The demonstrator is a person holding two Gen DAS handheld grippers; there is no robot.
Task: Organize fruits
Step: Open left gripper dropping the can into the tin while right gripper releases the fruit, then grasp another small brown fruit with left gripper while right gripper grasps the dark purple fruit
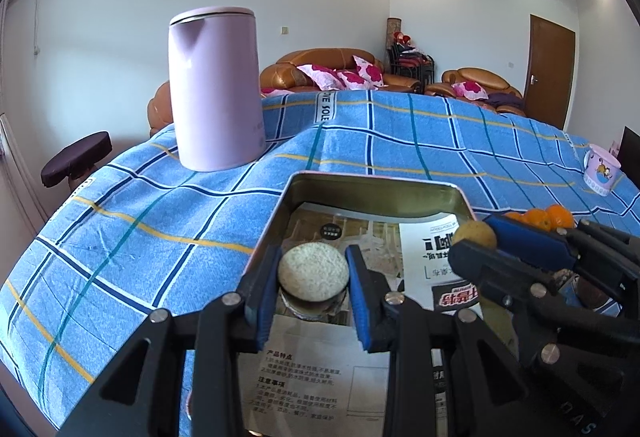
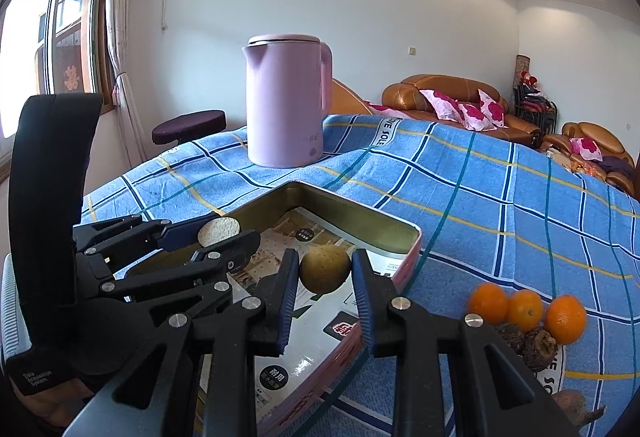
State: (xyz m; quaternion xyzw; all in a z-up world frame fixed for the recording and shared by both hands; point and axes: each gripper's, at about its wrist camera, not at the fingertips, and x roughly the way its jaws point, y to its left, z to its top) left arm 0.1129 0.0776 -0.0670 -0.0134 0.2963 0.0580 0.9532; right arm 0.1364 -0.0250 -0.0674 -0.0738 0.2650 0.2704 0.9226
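1. My left gripper (image 1: 313,275) is pinching a round pale fruit (image 1: 313,271) with a flat cut-looking top. It hangs over the near part of the tin box (image 1: 372,184), and I think it sits just above the floor of the box, but I cannot tell if it touches.

2. My right gripper (image 2: 325,271) is pinching a small brown-green ball fruit (image 2: 325,269). It is over the right side of the same box, near the pink rim.

3. What could go wrong: my two grippers are very close side by side (almost bumping). If I swing one across, it may knock the other one, and a fruit could pop out.

4. The ball fruit is round. If I let go from too high, I think it will roll on the shiny paper sheet (image 2: 320,357) in the box, or hop over the low rim onto the blue check cloth (image 2: 500,205).

5. The pale fruit looks wide and flat on top, so it may tip over when it lands.

6. Things around: three oranges (image 2: 526,311) and some dark lumpy fruits (image 2: 528,345) wait on the cloth to my right, outside the box. I must not sweep them away with my arm.

7. A tall pink kettle (image 2: 286,101) stands behind the box, well apart. A little printed cup (image 1: 600,169) sits far off at the edge. Neither is in my way now.
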